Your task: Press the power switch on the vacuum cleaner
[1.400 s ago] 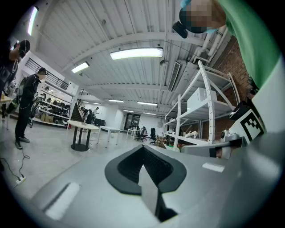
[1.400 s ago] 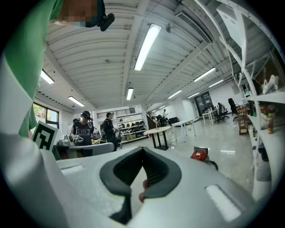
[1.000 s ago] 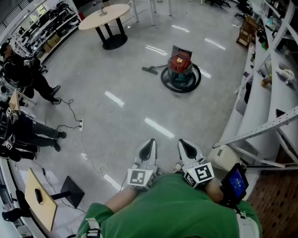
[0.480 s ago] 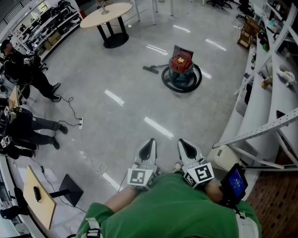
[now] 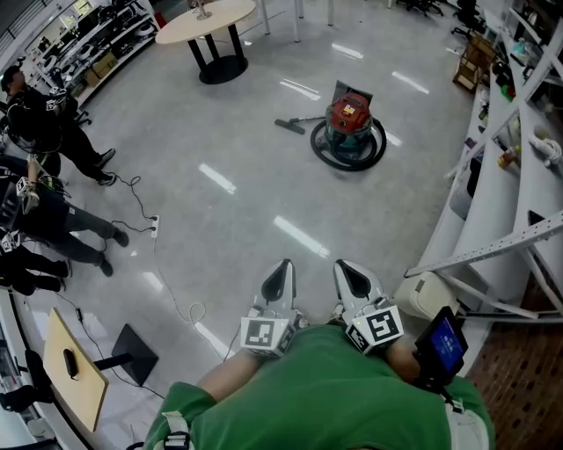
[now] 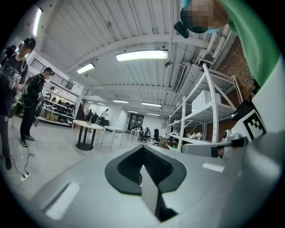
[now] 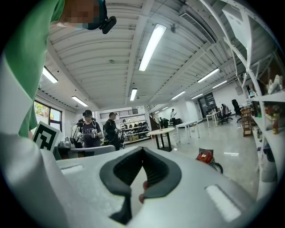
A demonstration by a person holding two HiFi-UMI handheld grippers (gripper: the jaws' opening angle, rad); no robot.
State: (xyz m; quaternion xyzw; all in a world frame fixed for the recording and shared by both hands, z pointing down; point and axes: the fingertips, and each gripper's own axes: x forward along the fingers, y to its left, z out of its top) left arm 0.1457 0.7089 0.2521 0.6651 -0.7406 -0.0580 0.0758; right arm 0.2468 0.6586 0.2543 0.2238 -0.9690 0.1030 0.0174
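The vacuum cleaner (image 5: 349, 123) is a red-topped canister with a black hose coiled round its base, standing far off on the grey floor. Its floor nozzle (image 5: 288, 126) lies to its left. It also shows small in the right gripper view, as the vacuum cleaner (image 7: 205, 156) at the right. My left gripper (image 5: 280, 274) and right gripper (image 5: 350, 272) are held side by side close to my chest, pointing forward, far short of the vacuum. Both look shut with nothing held. In their own views the left gripper (image 6: 144, 167) and right gripper (image 7: 141, 171) show their jaws meeting.
A round table (image 5: 209, 19) stands at the far left. Two people (image 5: 44, 114) stand at the left, with a power strip and cable (image 5: 155, 222) on the floor. White shelving (image 5: 519, 176) lines the right side; a white box (image 5: 422, 294) sits at its foot.
The vacuum cleaner sits slightly lower and further right in the head view. The people at the left have shifted. Both grippers stay as they were.
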